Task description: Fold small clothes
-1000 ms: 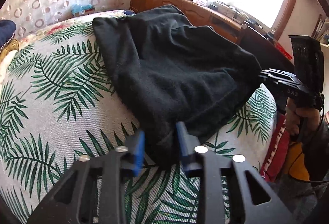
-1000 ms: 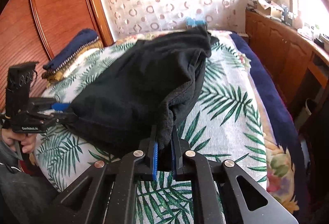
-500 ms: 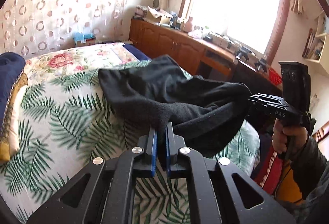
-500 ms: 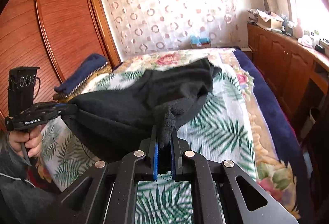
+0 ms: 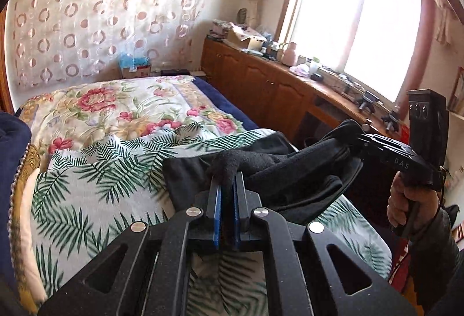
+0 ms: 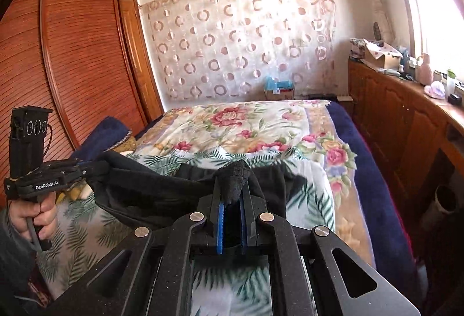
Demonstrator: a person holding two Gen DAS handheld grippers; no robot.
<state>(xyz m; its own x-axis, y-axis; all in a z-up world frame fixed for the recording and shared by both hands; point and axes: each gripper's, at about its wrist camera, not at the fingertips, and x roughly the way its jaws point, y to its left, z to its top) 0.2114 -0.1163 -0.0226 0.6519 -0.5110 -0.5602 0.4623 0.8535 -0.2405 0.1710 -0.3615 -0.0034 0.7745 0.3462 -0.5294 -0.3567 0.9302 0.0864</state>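
Bed [image 5: 87, 200] under lifted black garment [image 5: 290, 179]

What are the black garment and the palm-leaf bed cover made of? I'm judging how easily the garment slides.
The black garment looks like soft matte fleece or brushed knit: fuzzy nap where the left claw pinches it. The palm-leaf printed bed cover looks like flat woven cotton, matte; exact fibre unclear.

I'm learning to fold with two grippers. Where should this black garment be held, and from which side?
At its near edge, one bunched corner each, coming from the foot of the bed. The left gripper and right gripper each pinch a corner of the black garment, so it hangs slack between them, ready to carry forward.
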